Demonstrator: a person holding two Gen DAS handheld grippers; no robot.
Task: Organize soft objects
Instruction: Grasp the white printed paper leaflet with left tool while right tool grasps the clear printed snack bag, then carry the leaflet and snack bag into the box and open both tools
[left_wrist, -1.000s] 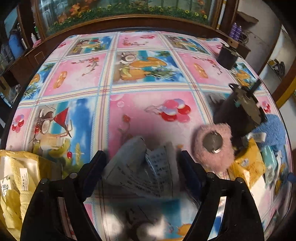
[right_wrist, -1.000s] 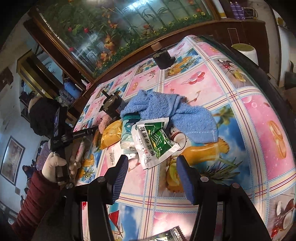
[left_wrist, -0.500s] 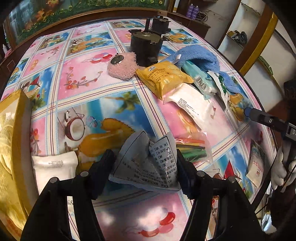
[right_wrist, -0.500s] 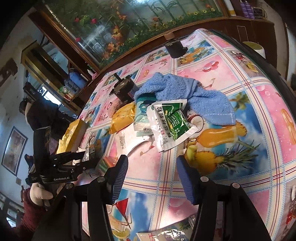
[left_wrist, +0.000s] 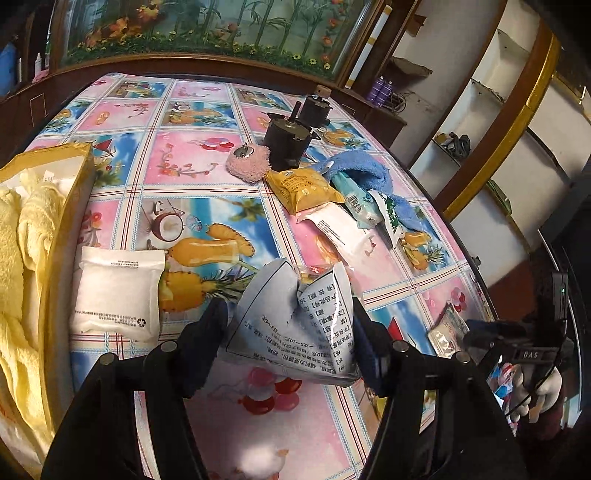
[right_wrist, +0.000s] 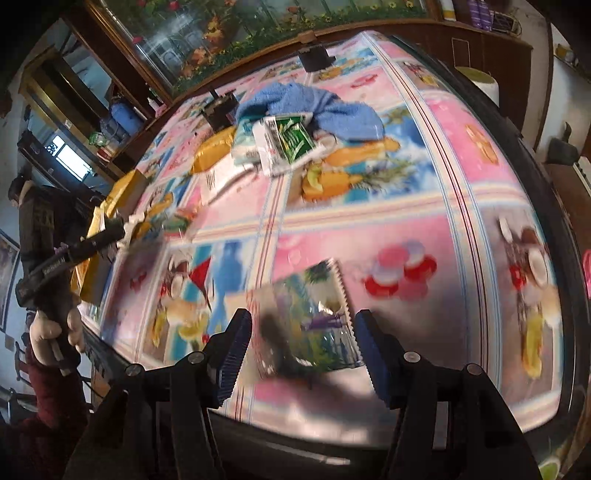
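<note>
My left gripper (left_wrist: 288, 343) is shut on a crumpled grey-white printed packet (left_wrist: 291, 321), held above the cartoon tablecloth (left_wrist: 192, 155). Beside it on the left lies a flat white packet (left_wrist: 118, 291). My right gripper (right_wrist: 303, 350) is open low over the table's near edge. A shiny colourful foil packet (right_wrist: 310, 317) lies between its fingers, blurred, and I cannot tell whether they touch it. Further back sits a pile: yellow packet (left_wrist: 303, 188), white packet (left_wrist: 340, 229), green-and-white packet (right_wrist: 288, 140) and blue towel (right_wrist: 310, 103). A pink fluffy puff (left_wrist: 249, 166) lies near it.
A yellow cardboard box (left_wrist: 70, 192) holding yellow towels (left_wrist: 18, 236) stands at the left edge. Two black motor-like blocks (left_wrist: 288, 142) stand behind the pile. A gloved hand (right_wrist: 51, 332) with a red sleeve holds the left gripper. Dark wooden furniture surrounds the table.
The left gripper, still holding the packet, has swung back and to the right, so the box and white packet show. The right gripper has dropped to the foil packet at the near edge.
</note>
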